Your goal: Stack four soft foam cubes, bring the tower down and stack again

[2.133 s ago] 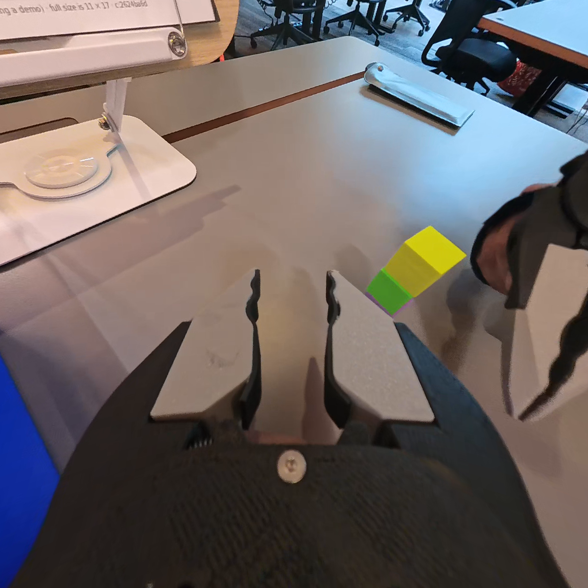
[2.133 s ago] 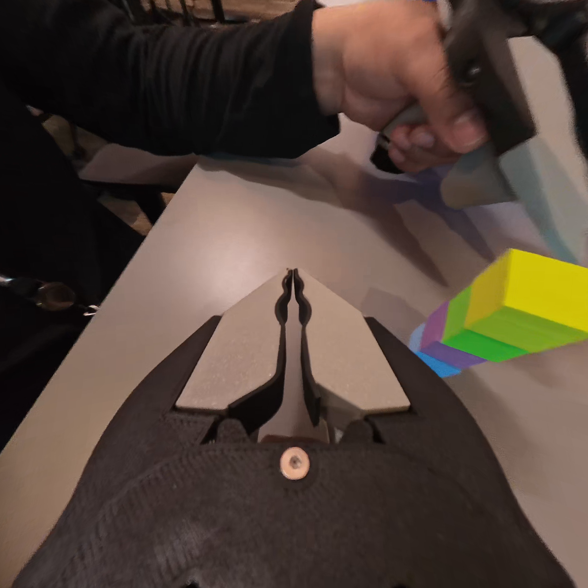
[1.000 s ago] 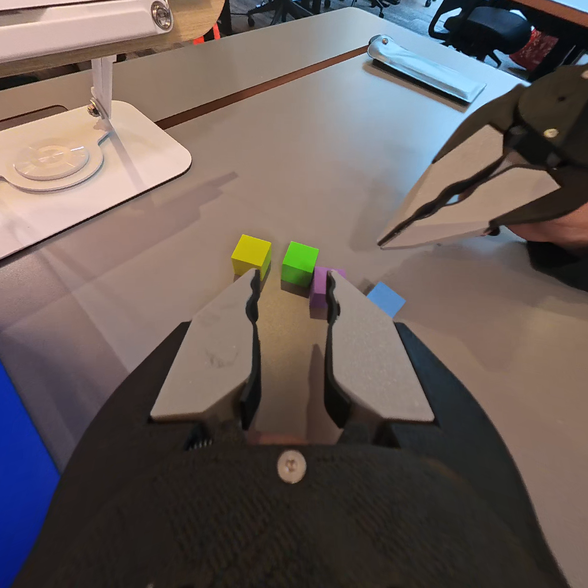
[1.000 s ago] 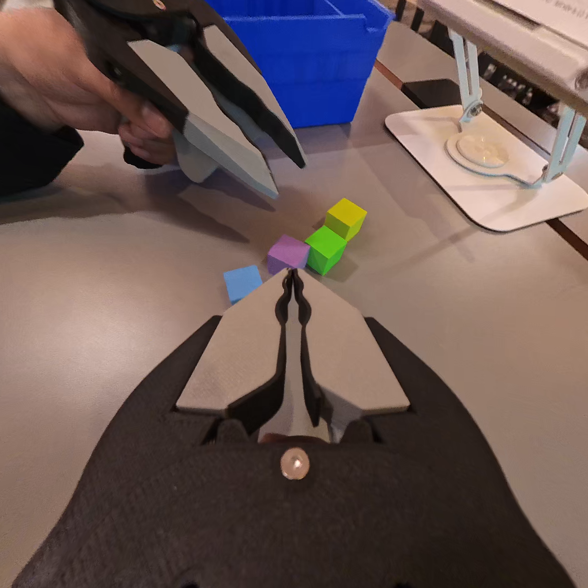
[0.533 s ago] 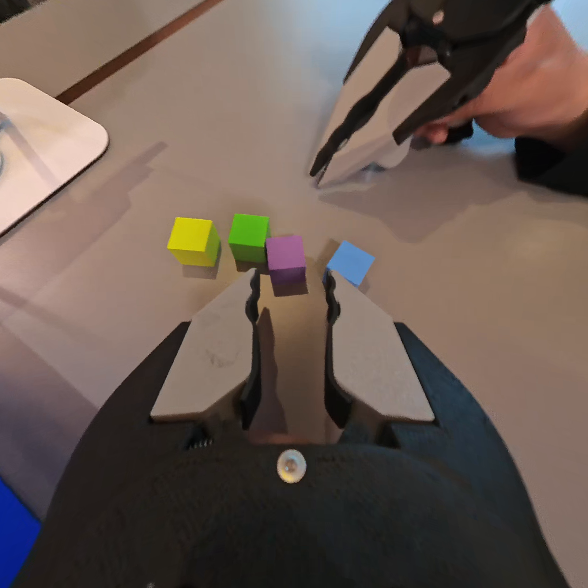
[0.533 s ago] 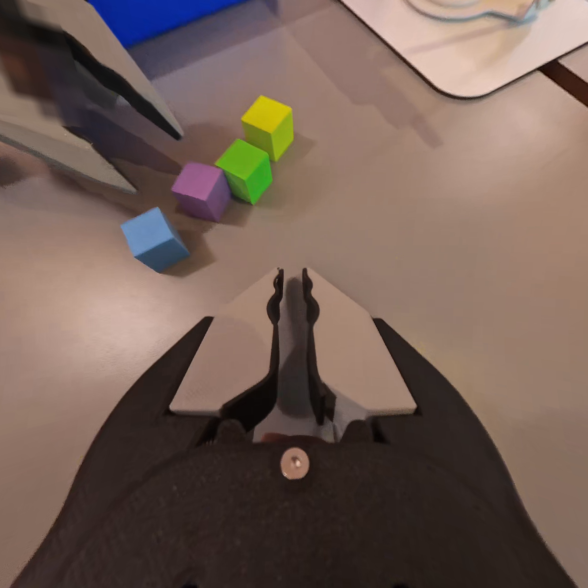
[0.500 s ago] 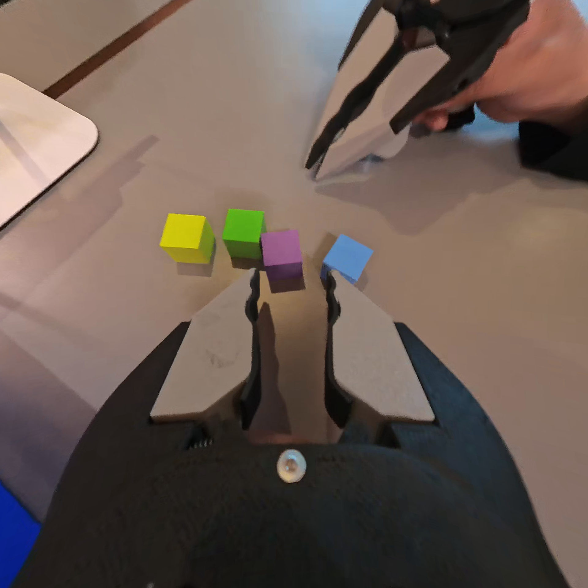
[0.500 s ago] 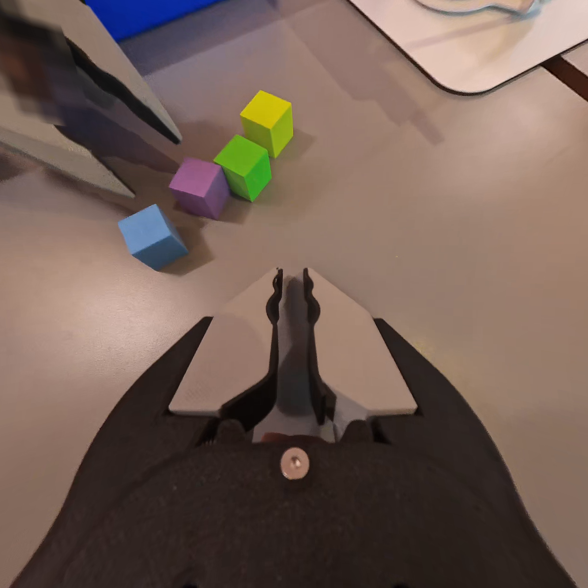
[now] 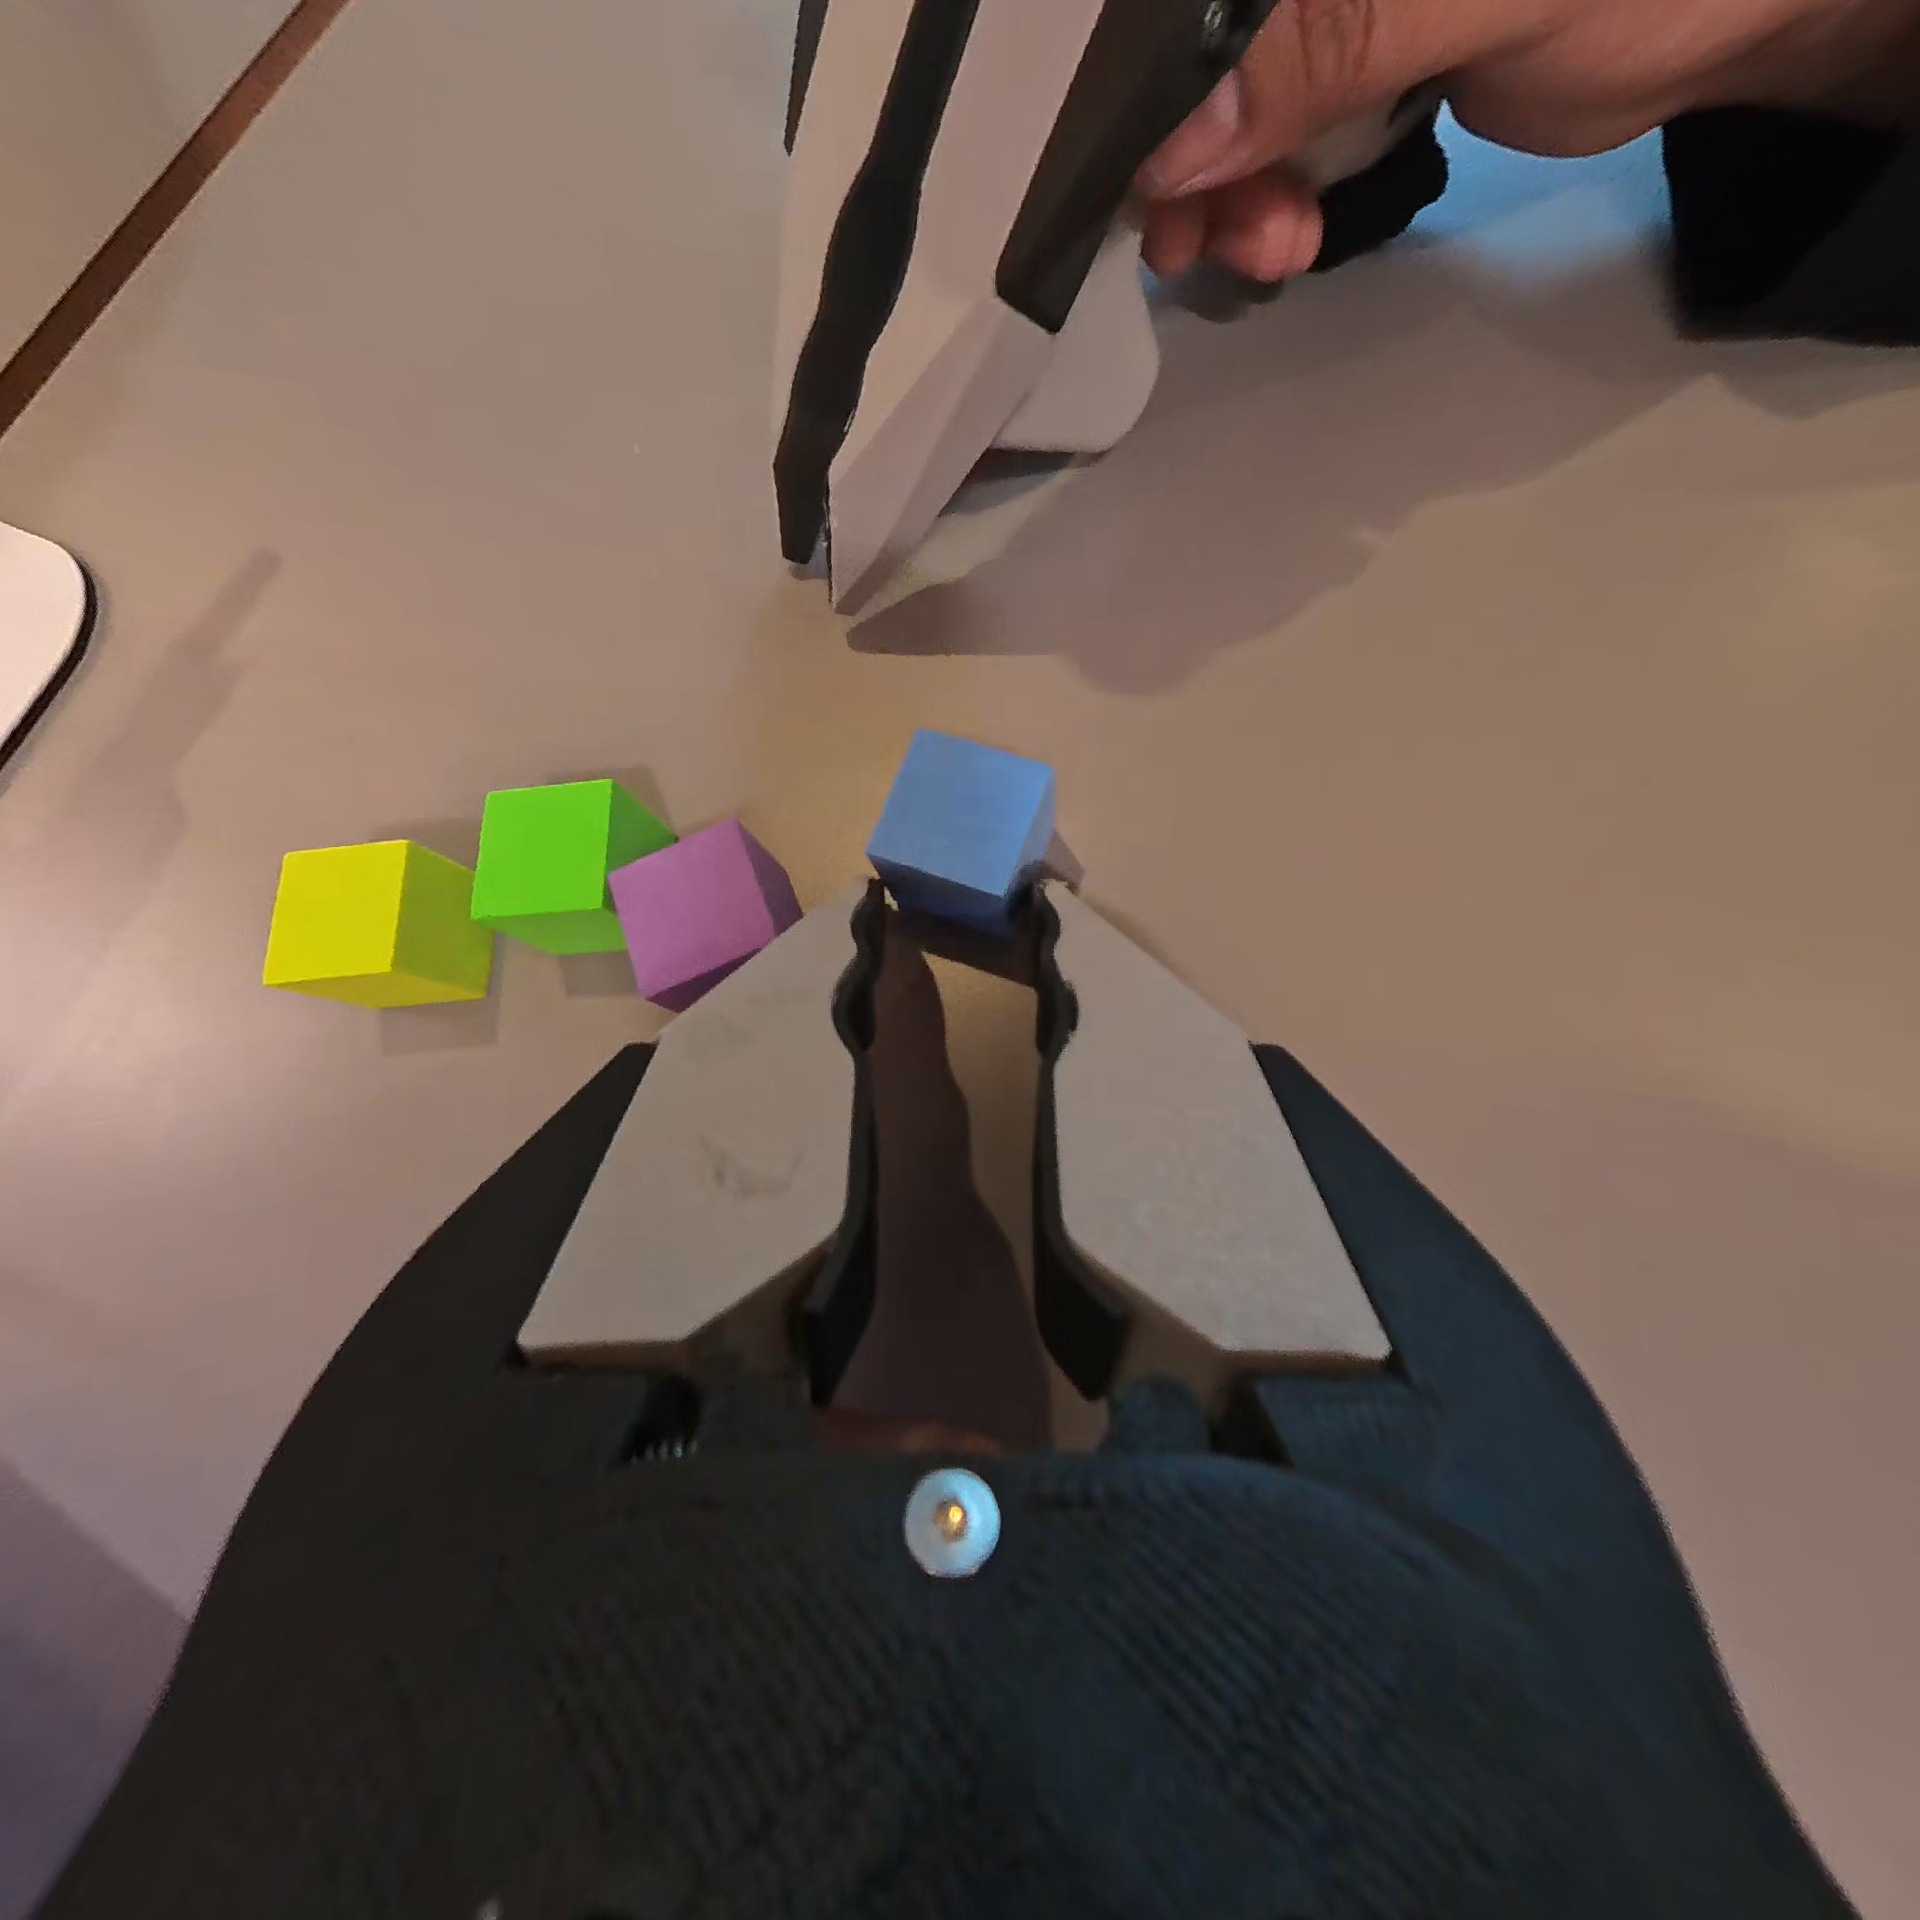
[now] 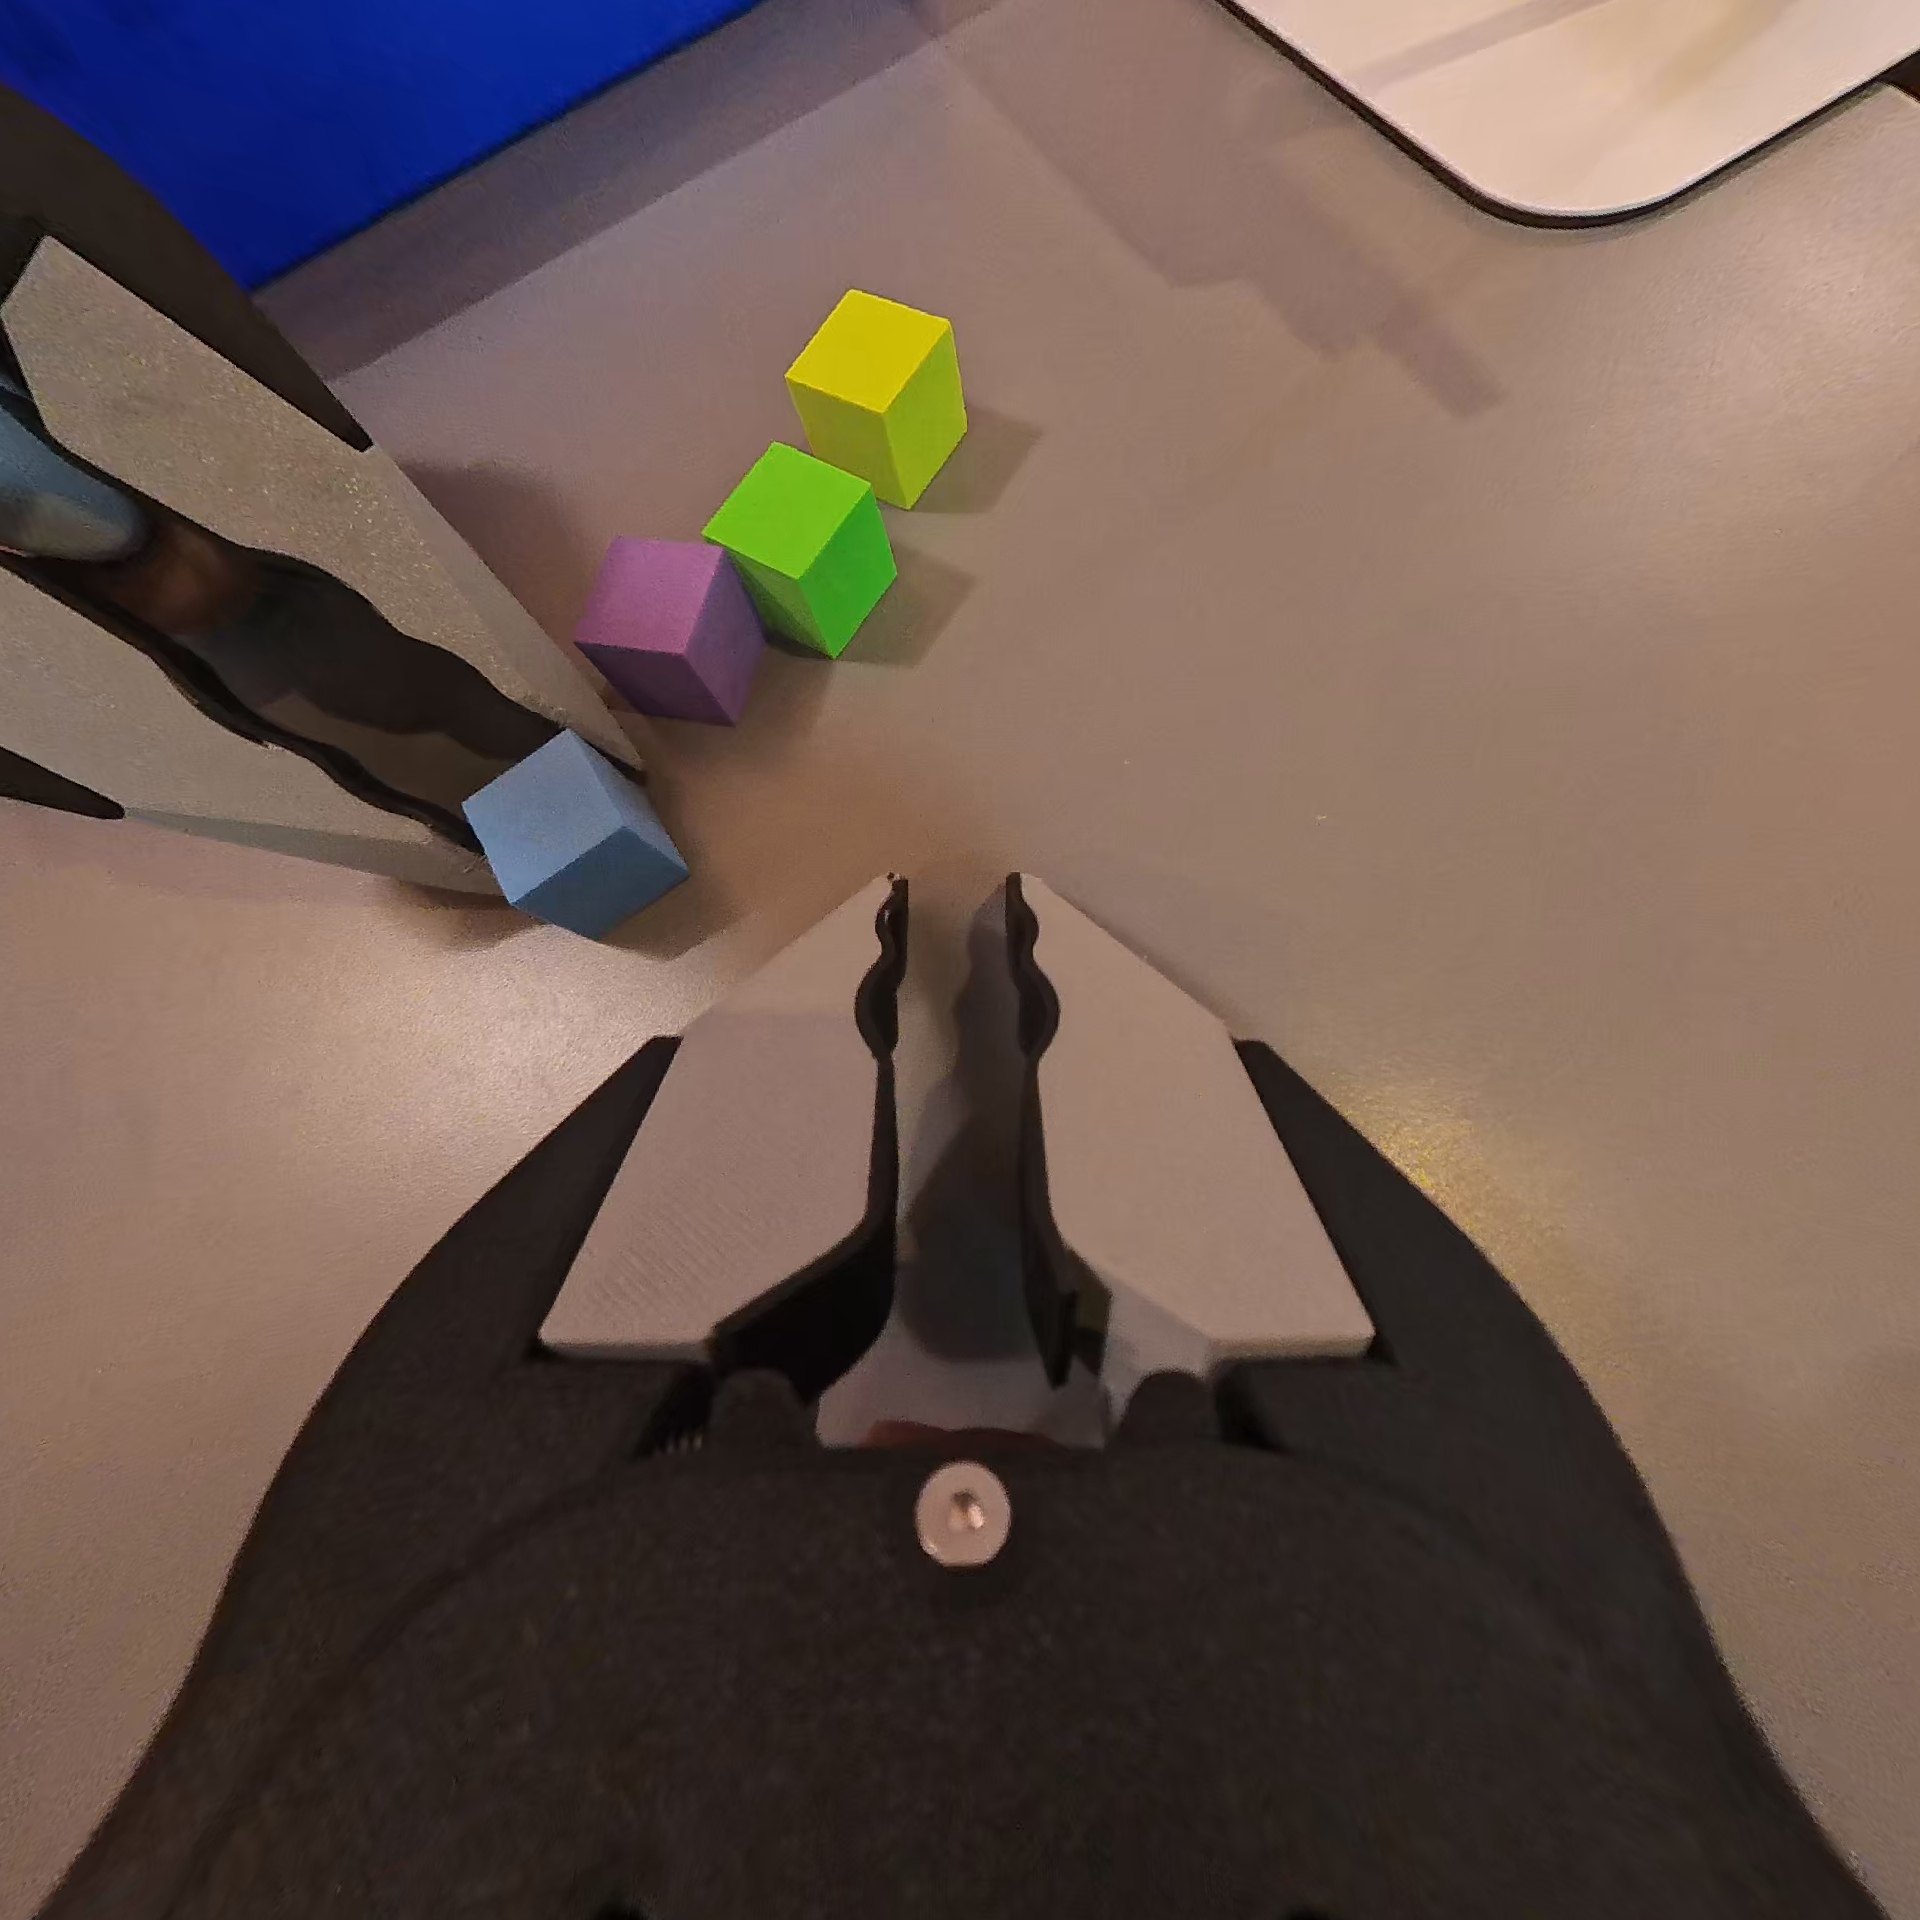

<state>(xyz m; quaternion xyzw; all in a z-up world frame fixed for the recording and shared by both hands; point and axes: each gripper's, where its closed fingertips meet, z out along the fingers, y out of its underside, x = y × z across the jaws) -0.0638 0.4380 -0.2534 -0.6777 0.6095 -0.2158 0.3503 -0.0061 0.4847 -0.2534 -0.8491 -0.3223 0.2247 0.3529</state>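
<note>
left gripper [image 9: 956, 899] has dropped onto the light blue foam cube [image 9: 961, 823], fingers spread astride it, closing; restack likely starting. purple foam cube [image 9: 701, 906], green foam cube [image 9: 545, 854], yellow foam cube [image 9: 338, 912] lie in a row on the grey table [image 9: 1455, 831]. right gripper [image 10: 951, 894] parted, empty. only its view shows the blue bin [image 10: 312, 104].

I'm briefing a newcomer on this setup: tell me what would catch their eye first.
Four bright foam cubes lie on the grey table: the yellow foam cube, green foam cube and purple foam cube close together in a diagonal row. The blue foam cube sits apart between the tips of the left gripper. The right gripper hangs empty nearby, slightly open.
</note>
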